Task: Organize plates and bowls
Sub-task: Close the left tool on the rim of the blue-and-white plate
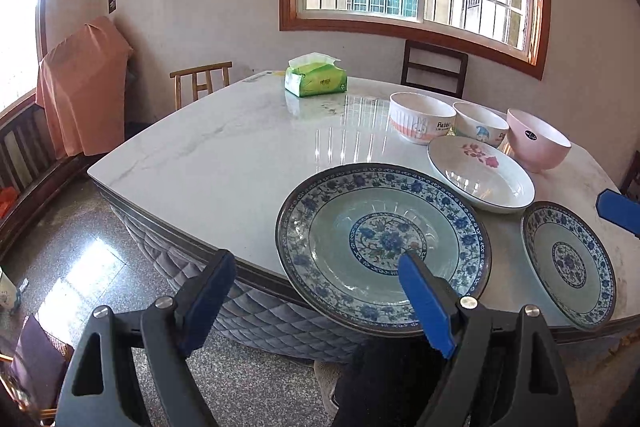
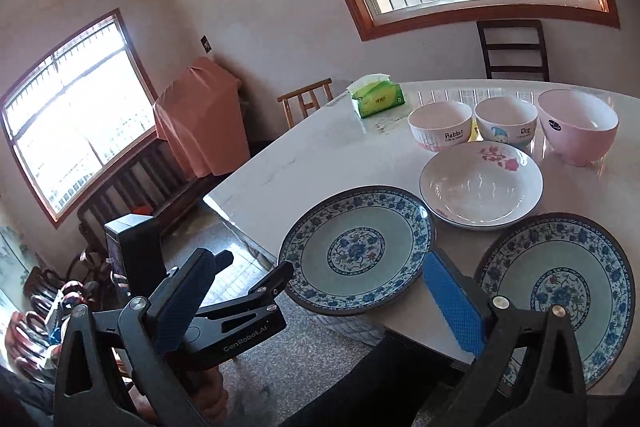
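Note:
Two blue-patterned plates lie at the table's near edge: a left one (image 1: 380,243) (image 2: 356,251) that overhangs the edge, and a right one (image 1: 568,263) (image 2: 560,287). A white plate with a pink flower (image 1: 480,173) (image 2: 480,183) lies behind them. Behind it stand a white "Rabbit" bowl (image 1: 420,117) (image 2: 440,125), a white "Dog" bowl (image 1: 480,123) (image 2: 506,121) and a pink bowl (image 1: 536,143) (image 2: 576,129). My left gripper (image 1: 316,275) is open and empty, with its right finger over the left plate. My right gripper (image 2: 316,291) is open and empty, in front of the left plate.
A green tissue pack (image 1: 316,79) (image 2: 378,99) sits at the far side of the marble table (image 1: 224,151). Chairs (image 1: 200,81) (image 1: 434,67) stand around it. A quilted cover hangs below the table edge (image 1: 256,311). An orange-draped object (image 1: 80,83) stands by the wall.

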`<state>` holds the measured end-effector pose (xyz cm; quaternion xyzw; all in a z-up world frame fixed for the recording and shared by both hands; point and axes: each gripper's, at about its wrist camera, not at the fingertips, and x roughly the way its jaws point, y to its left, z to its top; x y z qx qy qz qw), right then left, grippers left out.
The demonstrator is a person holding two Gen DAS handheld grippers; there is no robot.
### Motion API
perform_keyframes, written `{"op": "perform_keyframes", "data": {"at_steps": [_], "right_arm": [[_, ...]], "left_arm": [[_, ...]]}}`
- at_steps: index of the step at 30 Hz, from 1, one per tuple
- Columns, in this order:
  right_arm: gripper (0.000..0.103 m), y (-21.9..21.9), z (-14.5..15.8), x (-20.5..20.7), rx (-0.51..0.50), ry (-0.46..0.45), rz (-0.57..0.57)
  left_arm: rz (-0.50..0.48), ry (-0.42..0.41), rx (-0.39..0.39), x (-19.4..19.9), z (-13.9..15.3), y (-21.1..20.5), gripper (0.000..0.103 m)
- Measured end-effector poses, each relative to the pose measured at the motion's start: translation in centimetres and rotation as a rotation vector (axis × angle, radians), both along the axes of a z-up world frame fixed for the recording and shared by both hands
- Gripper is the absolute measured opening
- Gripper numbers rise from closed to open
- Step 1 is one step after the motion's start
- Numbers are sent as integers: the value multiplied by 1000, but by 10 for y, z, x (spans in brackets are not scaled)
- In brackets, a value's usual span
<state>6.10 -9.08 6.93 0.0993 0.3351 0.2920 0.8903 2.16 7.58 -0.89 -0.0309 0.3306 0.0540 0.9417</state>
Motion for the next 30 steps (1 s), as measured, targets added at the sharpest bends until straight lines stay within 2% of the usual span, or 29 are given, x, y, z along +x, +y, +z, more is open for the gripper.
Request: {"op": "perform_keyframes", "data": {"at_steps": [3, 5, 8, 13, 19, 23, 30], "right_arm": [[95, 3, -10, 20, 21, 56, 7], [83, 5, -16, 34, 13, 87, 4], [73, 10, -30, 49, 25, 151, 23], [68, 12, -47, 64, 4, 208, 3], [68, 5, -58, 83, -8, 256, -38], [69, 2, -66, 97, -27, 290, -73], [73, 4, -82, 113, -28, 354, -65]], "left_arm": [[-12, 38, 2, 15, -4, 4, 86], [-21, 61, 0, 25, -7, 8, 86], [-24, 63, -11, 35, -9, 14, 86], [-28, 77, -44, 48, -10, 27, 86], [-41, 121, -104, 64, -14, 43, 86], [-50, 142, -103, 71, -13, 47, 86], [-38, 172, -102, 79, -18, 55, 86]]}}
